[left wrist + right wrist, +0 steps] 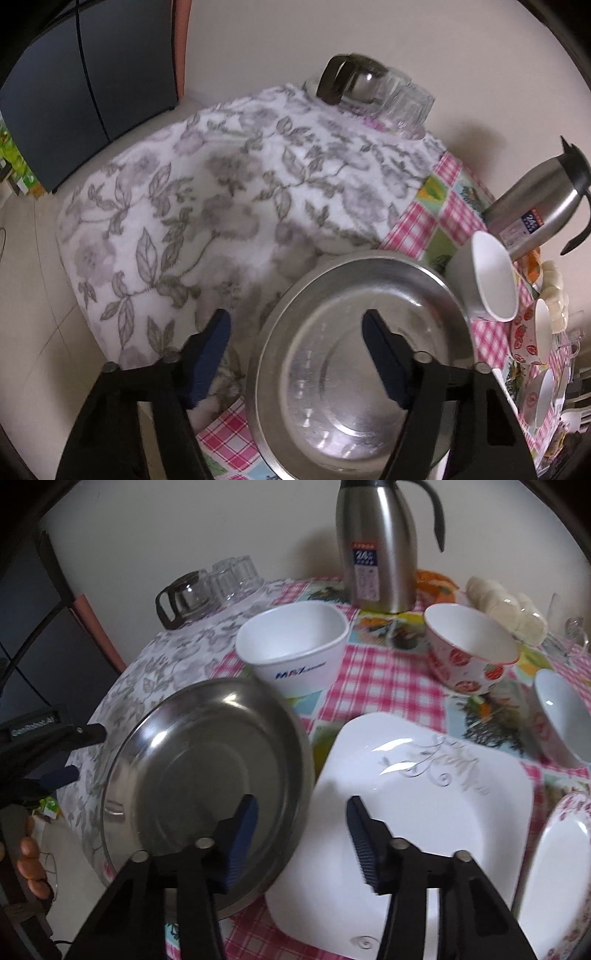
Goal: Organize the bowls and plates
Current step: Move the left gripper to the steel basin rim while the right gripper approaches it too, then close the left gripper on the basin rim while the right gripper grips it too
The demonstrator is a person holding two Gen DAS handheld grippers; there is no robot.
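The steel plate (207, 786) lies at the near left of the desk (373, 686), its left rim close to the desk's edge and its right rim just overlapping the left edge of the square white plate (424, 805). The left claw (295, 354) straddles the steel plate's left rim, one blue pad outside over the flowered towel (207, 192) and the other above the plate's well; the jaws stand apart and neither pad presses on the metal. The right claw (301, 834) stands over the seam where the steel plate meets the square white plate, one pad over each, jaws apart and gripping nothing.

Behind the steel plate, touching or nearly touching its far rim, stands a white tub (295, 650) with blue lettering. Farther right of the steel plate sit a strawberry bowl (469, 657) and a plain white bowl (561, 720), with a pink-rimmed plate (561, 878) at the desk's near right edge. A steel jug (380, 550) stands well behind the steel plate by the wall.

Left and beyond the steel plate, the flowered towel lies bare up to a glass pot (347, 85) and upturned glasses (406, 107) at the far edge. A hand (31, 864) shows below the desk's left edge.
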